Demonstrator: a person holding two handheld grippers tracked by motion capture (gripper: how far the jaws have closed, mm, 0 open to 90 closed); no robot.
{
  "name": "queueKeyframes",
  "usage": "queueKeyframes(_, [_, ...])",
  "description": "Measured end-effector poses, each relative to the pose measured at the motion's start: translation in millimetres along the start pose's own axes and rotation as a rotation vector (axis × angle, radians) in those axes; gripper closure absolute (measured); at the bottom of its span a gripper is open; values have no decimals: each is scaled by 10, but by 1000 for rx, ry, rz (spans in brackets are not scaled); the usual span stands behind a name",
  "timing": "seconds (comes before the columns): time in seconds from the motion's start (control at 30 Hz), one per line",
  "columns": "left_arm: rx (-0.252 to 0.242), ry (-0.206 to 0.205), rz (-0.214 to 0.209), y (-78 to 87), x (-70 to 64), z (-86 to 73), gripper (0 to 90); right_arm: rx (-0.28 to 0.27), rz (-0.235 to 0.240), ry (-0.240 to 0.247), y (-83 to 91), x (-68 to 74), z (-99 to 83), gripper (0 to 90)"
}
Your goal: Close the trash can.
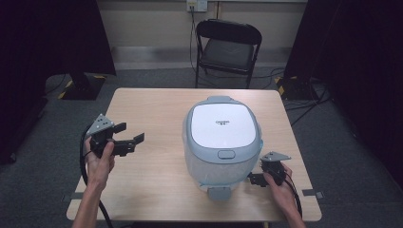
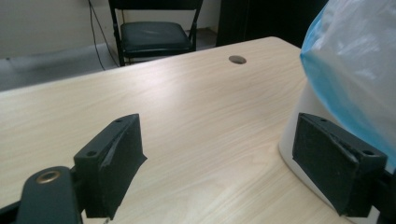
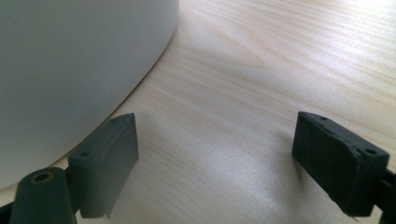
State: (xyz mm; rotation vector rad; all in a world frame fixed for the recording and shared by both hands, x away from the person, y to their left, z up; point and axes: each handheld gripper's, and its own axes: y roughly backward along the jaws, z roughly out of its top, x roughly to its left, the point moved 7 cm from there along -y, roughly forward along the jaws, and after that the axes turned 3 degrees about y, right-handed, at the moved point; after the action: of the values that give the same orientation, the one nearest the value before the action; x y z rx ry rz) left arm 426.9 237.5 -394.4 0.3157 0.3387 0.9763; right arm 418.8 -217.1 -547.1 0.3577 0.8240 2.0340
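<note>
A white and pale blue rice cooker [image 1: 222, 140] with its lid down stands on the wooden table [image 1: 152, 109], right of centre. My left gripper [image 1: 129, 135] is held above the table's left side, open and holding nothing, its jaws pointing toward the cooker. In the left gripper view the gripper [image 2: 233, 163] has its jaws wide apart, with the cooker's side [image 2: 348, 70] at the right. My right gripper [image 1: 254, 179] is low by the cooker's near right corner. In the right gripper view this gripper [image 3: 215, 158] is open, the cooker's white wall [image 3: 70, 70] just beside its left jaw.
A black folding chair [image 1: 227, 47] stands beyond the table's far edge. Dark curtains hang at both sides of the room. Cables run across the grey floor [image 1: 304, 99] at the right. A round cable hole [image 2: 237, 59] is in the tabletop.
</note>
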Motion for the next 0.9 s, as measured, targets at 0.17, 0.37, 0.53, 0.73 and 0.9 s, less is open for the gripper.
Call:
queueKeyframes(0.17, [45,19,38,-46,72,-205,158,0,0,-1,0,1,0,133])
queueKeyframes(0.37, [110,39,81,-138,168,-541,159,0,0,1,0,-1,0,133])
queueKeyframes(0.53, [190,52,120,-234,255,-871,161,0,0,1,0,0,0,133])
queueKeyframes(0.73, [294,51,120,-336,302,-1216,159,0,0,0,0,0,0,133])
queueKeyframes(0.9, [304,49,161,-369,338,-1347,160,0,0,1,0,-1,0,133])
